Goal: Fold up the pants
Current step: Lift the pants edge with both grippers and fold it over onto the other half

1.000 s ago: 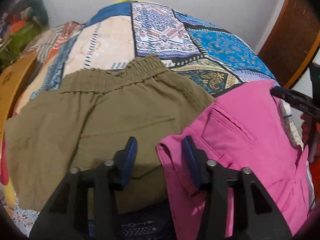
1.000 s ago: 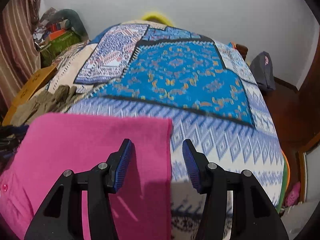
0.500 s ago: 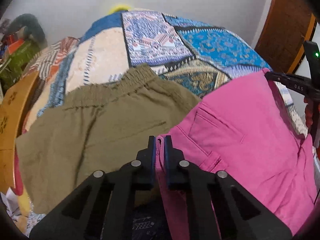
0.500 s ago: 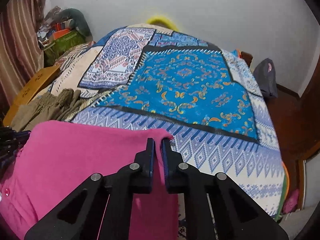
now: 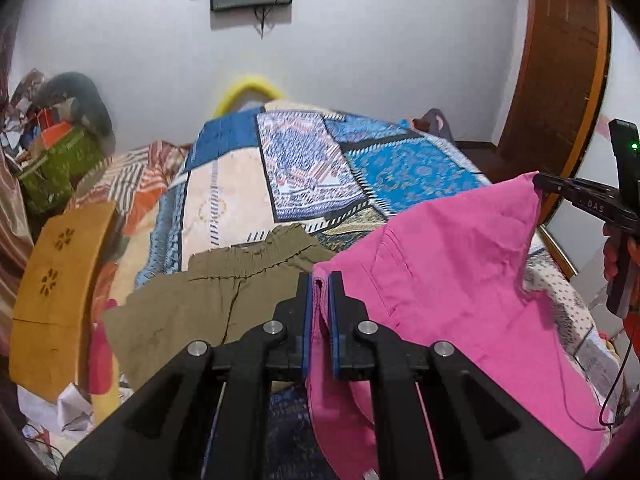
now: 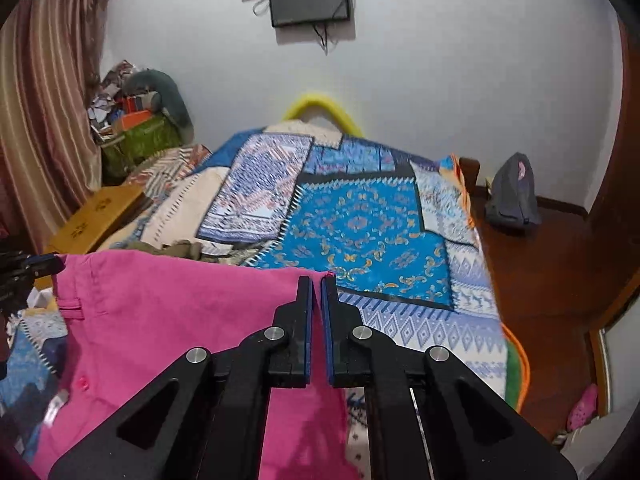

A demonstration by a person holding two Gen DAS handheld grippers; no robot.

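- Pants [image 5: 448,280] hang stretched between both grippers, lifted above the quilt [image 6: 360,224], long axis running gripper to gripper.
- Left gripper [image 5: 319,280] pinches the waist corner; right gripper [image 6: 316,282] pinches the other end's corner.
- Half a second ago the cloth sat lower, near the quilt; both grippers were already clamped.

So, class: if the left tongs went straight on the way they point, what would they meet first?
Probably the olive shorts just ahead, beyond the pink pants the left tongs grip; depth is unclear.
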